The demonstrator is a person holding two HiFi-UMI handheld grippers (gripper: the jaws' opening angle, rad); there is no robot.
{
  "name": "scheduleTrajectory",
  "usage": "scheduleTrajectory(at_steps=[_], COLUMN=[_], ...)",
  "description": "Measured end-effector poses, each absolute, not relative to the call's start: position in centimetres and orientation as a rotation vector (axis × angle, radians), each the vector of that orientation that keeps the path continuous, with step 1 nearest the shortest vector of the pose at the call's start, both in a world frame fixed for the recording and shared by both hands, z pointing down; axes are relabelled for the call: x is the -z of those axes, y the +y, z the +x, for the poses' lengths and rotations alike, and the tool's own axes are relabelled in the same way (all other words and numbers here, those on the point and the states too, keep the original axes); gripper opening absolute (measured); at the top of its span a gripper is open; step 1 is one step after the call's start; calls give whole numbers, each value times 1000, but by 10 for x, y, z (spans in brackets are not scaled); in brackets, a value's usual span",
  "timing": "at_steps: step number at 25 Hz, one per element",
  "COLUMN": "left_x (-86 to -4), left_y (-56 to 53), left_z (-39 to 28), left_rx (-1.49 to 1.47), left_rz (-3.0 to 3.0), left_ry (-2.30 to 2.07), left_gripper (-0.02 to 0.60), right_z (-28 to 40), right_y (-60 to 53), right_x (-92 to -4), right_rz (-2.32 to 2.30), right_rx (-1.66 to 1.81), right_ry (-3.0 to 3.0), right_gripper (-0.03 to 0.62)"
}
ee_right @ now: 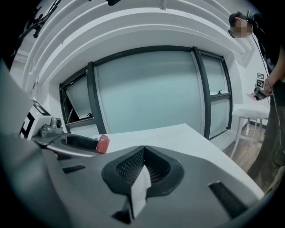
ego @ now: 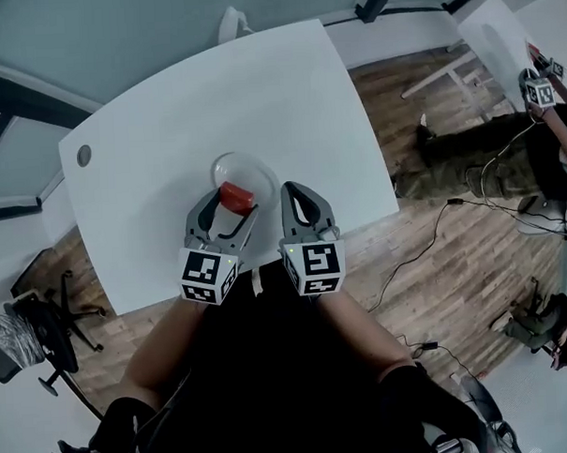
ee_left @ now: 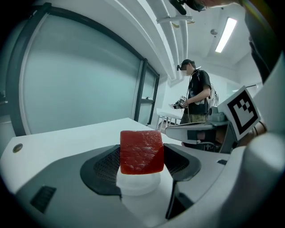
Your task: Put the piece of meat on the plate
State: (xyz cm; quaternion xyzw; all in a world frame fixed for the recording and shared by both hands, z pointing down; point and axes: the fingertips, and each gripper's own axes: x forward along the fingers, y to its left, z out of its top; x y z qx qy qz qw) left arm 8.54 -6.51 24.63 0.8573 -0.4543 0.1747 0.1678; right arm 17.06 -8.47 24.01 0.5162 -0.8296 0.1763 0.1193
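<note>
**Left gripper** (ee_left: 141,165): the jaws are closed on the piece of meat (ee_left: 141,151), a red cube pinched by two opposite faces between the ribbed pads (ee_left: 105,165). The cube is held directly over the plate (ee_left: 138,186), a small clear dish. Whether its underside touches the plate cannot be told.

**Right gripper** (ee_right: 143,165): the jaws are pressed together with nothing between them. It is held just right of the plate, apart from it.

**White table** (ego: 167,132): it lies under the plate, and its near edge is close behind the plate on the person's side.

**Step judged in hand:** setting down.
- The cube is best lowered until it is seated flat at the plate's middle.
- The jaws are then spread evenly so that neither pad drags it aside.
- The gripper is drawn straight back.
- The plate looks light and may be shifted if its rim is caught.
</note>
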Motion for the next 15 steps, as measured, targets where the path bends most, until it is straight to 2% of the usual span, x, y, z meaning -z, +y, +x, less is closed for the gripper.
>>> scheduleTrajectory(at_steps=[15], left_x=[-321], left_y=[-80], left_z=[96], left_rx=[-910], left_rz=[2407], left_ry=[-1080], left_gripper=[304], right_z=[169], right_y=[-75], right_x=[-281], right_rz=[1560], right_rx=[-622], right_ry=[-2287], right_gripper=[3])
